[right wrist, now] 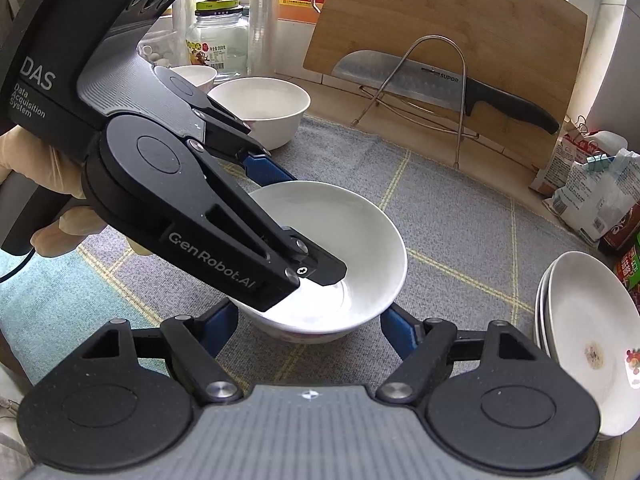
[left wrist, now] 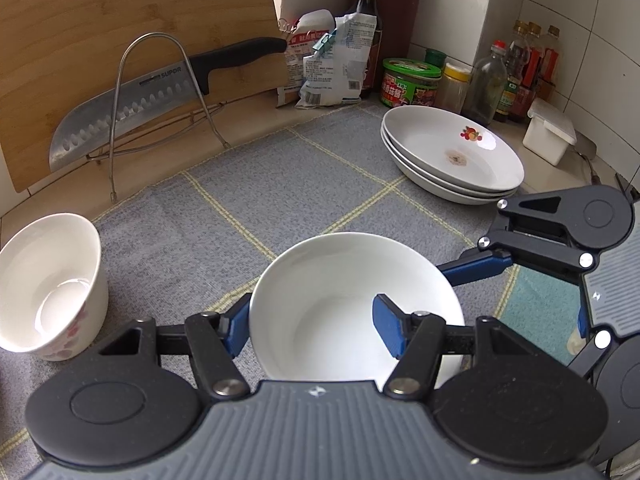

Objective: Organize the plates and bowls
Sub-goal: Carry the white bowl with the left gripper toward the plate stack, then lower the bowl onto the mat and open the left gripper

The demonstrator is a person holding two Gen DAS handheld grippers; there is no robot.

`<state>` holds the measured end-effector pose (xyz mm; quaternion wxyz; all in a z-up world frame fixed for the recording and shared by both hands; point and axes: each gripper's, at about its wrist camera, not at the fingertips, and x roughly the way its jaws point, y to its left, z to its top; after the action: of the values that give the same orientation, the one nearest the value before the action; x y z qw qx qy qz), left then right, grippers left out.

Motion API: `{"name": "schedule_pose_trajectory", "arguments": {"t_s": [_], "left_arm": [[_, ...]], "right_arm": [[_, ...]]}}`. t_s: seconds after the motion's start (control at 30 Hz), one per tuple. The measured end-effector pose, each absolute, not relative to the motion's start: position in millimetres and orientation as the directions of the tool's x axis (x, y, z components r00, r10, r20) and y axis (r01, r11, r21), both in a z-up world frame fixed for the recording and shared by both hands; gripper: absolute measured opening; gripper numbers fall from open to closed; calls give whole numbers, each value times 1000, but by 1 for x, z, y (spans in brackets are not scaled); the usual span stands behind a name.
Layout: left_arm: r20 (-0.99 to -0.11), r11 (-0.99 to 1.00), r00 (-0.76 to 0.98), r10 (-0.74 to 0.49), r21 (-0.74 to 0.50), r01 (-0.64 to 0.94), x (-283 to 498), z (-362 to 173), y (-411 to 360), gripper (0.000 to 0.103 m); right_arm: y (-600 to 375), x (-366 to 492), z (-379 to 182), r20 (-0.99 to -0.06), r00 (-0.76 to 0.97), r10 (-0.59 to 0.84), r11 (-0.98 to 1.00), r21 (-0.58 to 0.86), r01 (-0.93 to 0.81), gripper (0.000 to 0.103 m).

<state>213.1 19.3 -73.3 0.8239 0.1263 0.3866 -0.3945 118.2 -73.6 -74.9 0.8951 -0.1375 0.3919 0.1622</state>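
Knife (left wrist: 132,108) marked SUPOR, left claw (right wrist: 288,216) GenRobot.AI, DAS

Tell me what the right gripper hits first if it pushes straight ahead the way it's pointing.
Most likely the white bowl right in front of the right gripper: its fingers already flank the bowl's lower sides. The left gripper, with one finger inside that bowl, lies just beyond. Depth is hard to judge through the fisheye.

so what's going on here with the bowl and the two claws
A person is tidying dishes on a grey checked cloth. The left claw grips the rim of a white ceramic bowl, one finger inside and one outside. The right claw straddles the same bowl from the other side; whether it presses is unclear. A stack of white plates and a second white bowl sit apart.
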Motion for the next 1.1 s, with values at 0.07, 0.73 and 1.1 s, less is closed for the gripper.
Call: {"name": "schedule_pose_trajectory", "arguments": {"t_s": [0.07,0.73,1.1], "left_arm": [[-736,657,390,-553,-97,747,213,-74,19,63],[-655,743,550,-518,-25,669,201,-51,47,97],[-636,885,680,-364,-9,465,194,-48,99,97]], "right_arm": [[-74,118,-76,-746,640,183,910,-118,-398,82],[-78,109,-64,-704,684,191,919,-116,-376,103],[-70,115,-51,-694,688,212,907,-122,-403,103]]}}
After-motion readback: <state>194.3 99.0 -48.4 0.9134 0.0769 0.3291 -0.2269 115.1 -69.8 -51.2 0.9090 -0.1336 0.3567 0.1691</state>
